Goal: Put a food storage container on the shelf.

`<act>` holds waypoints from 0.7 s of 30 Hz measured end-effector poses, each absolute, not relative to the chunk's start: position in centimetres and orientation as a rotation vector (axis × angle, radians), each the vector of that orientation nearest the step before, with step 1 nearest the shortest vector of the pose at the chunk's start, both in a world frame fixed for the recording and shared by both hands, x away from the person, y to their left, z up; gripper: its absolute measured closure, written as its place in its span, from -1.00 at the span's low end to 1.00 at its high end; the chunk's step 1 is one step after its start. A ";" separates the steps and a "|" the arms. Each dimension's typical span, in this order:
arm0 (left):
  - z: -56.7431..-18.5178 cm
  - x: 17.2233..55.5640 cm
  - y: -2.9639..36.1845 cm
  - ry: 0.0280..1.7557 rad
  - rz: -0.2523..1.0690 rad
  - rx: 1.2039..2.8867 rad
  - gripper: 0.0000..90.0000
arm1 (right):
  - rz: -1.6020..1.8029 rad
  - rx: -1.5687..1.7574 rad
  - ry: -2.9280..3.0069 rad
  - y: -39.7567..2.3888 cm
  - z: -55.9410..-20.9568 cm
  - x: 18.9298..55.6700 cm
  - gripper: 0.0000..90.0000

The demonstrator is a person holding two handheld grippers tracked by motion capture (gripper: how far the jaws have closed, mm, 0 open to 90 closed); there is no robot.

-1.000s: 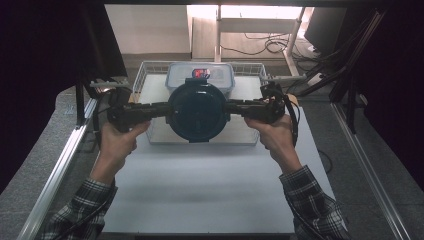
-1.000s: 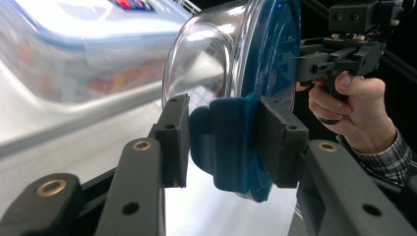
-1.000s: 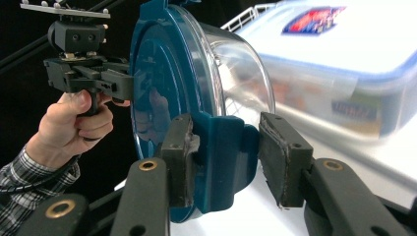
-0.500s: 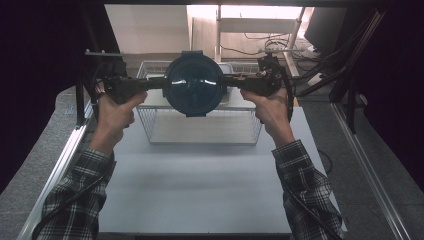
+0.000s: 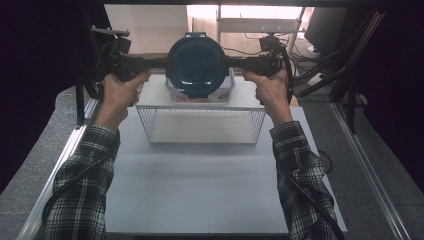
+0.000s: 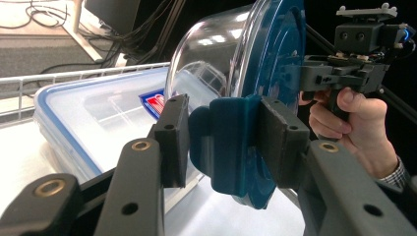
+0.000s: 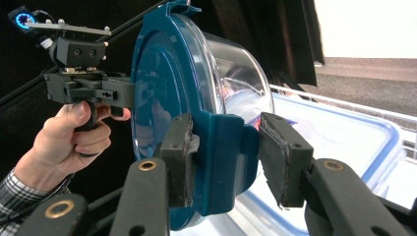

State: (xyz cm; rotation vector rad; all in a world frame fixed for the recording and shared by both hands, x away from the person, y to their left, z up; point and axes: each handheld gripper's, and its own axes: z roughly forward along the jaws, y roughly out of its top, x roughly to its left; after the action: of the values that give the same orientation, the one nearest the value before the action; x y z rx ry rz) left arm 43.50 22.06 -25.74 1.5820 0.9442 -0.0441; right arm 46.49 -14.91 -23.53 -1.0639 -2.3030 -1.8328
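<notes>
- High view: the left gripper [image 5: 161, 62] is held up at the far left, above the far edge of the white table [image 5: 200, 195], in a hand that comes out of a plaid sleeve [image 5: 82, 180].
- Its jaws point right and are clamped on the left clip of the round bowl [image 5: 196, 66], which has a dark blue lid [image 5: 196, 62].
- The bowl hangs in the air between the two grippers, tipped on its side with the lid facing the near side; it is above the far part of the wire basket [image 5: 202, 126].
- Behind and below the bowl, a clear flat box [image 5: 220, 94] with a blue rim lies at the far end of the basket.
- The right gripper [image 5: 236, 62] mirrors the left one at the far right, jaws pointing left and clamped on the bowl's right clip.
- Left gripper view: the two black pads squeeze the blue clip [image 6: 223, 142] from both sides; the clear dome [image 6: 211, 64] of the bowl bulges away to the left, with the flat box [image 6: 93, 118] beneath it.
- Right gripper view: one pad presses the lid side of the clip [image 7: 223, 157] and the other sits against its far side, so the grip is closed on the bowl; the other hand [image 7: 69, 142] shows at the left.
</notes>
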 end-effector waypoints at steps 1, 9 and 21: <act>-25.8 43.8 22.0 0.949 -0.045 1.580 0.29 | -1.831 -1.073 -2.299 -14.9 -23.5 46.7 0.28; -26.2 45.3 21.7 0.967 -0.076 1.554 0.29 | -1.829 -1.129 -2.281 -15.1 -23.6 48.0 0.27; -27.3 46.5 21.8 1.017 -0.103 1.479 0.22 | -1.843 -1.224 -2.197 -14.7 -24.4 48.9 0.19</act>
State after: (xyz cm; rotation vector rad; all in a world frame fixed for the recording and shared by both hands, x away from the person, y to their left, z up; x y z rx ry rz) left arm 46.51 21.76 -27.25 1.4791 1.0169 -0.1034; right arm 48.90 -14.67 -24.36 -1.2240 -2.1967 -1.8428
